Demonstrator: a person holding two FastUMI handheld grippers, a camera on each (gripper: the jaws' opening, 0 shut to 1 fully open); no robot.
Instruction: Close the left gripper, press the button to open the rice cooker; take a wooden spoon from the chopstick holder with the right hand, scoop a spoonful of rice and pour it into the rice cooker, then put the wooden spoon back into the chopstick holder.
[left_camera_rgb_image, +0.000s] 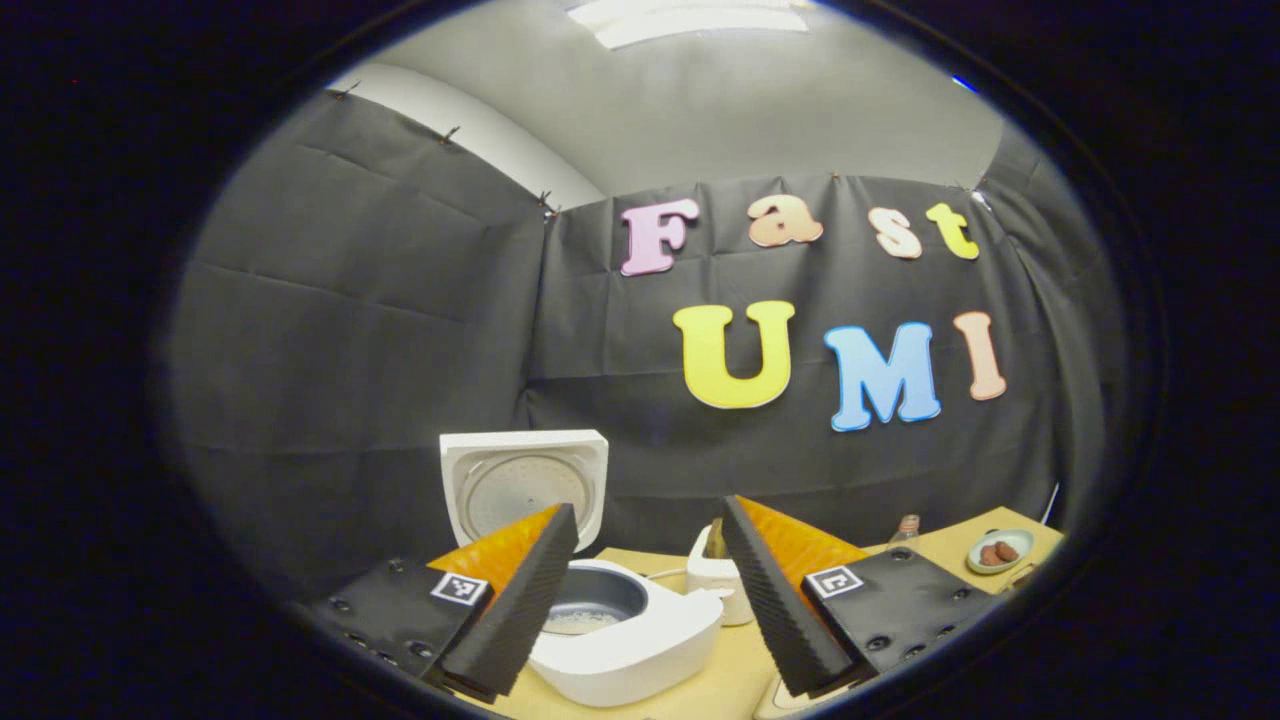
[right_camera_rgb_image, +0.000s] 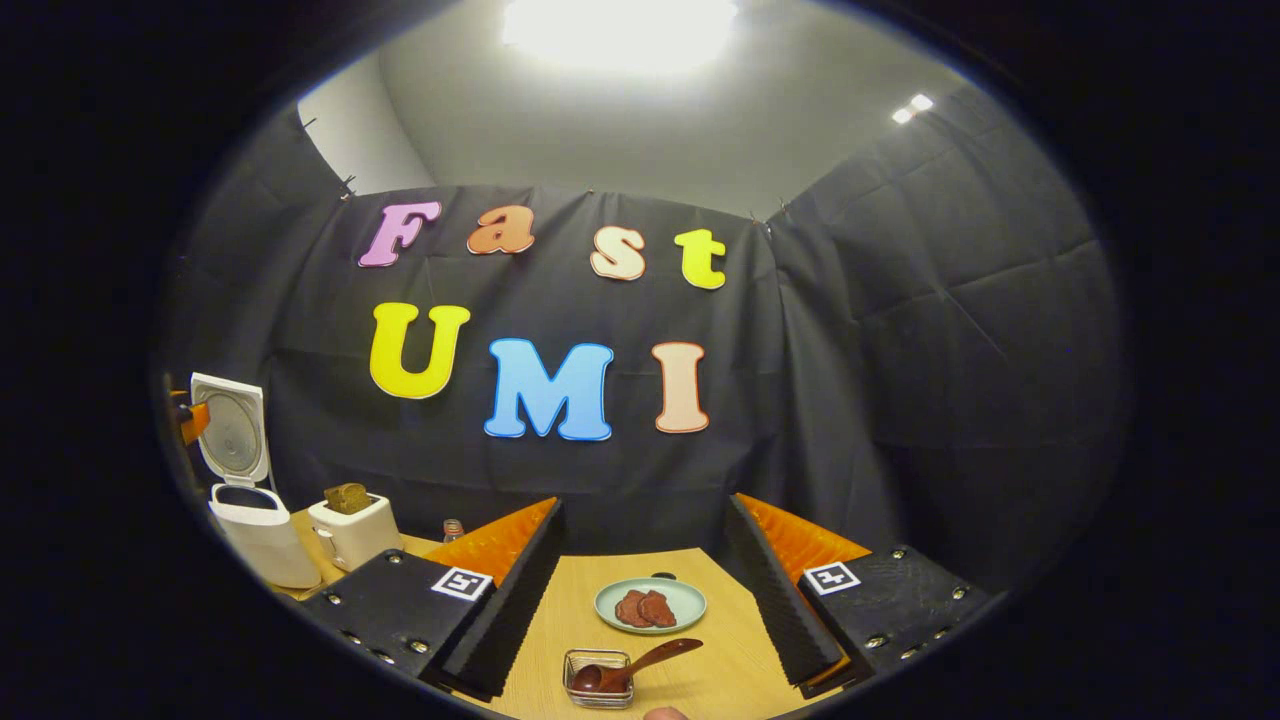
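Standing open at the table's left side, the cooker (left_camera_rgb_image: 625, 640) has its lid (left_camera_rgb_image: 524, 486) tipped upright at the far side, inner plate facing near. In the left gripper view the pot mouth lies between that gripper's two fingers, with a pale layer at the pot's bottom; whether it is rice cannot be told. Left gripper (left_camera_rgb_image: 650, 580): fingers well apart, nothing between them, held near and above the cooker's rim. Just right of the cooker sits a white toaster (left_camera_rgb_image: 718, 585) with something brown in its slot; a small bottle (left_camera_rgb_image: 906, 528) stands farther right.

In the right gripper view the spoon (right_camera_rgb_image: 640, 664) lies tilted in a small wire holder (right_camera_rgb_image: 597, 692) at the table's near edge, bowl down inside, handle leaning out to the right over the rim. Just beyond it, apart, a plate (right_camera_rgb_image: 683, 592) carries two brown pieces. Right gripper (right_camera_rgb_image: 645, 590): fingers wide apart, empty, above the bare table (right_camera_rgb_image: 560, 610) with spoon and plate both between them. Bare wood lies around the holder on its left and right. The table's far edge ends close to the black cloth wall (right_camera_rgb_image: 850, 400).
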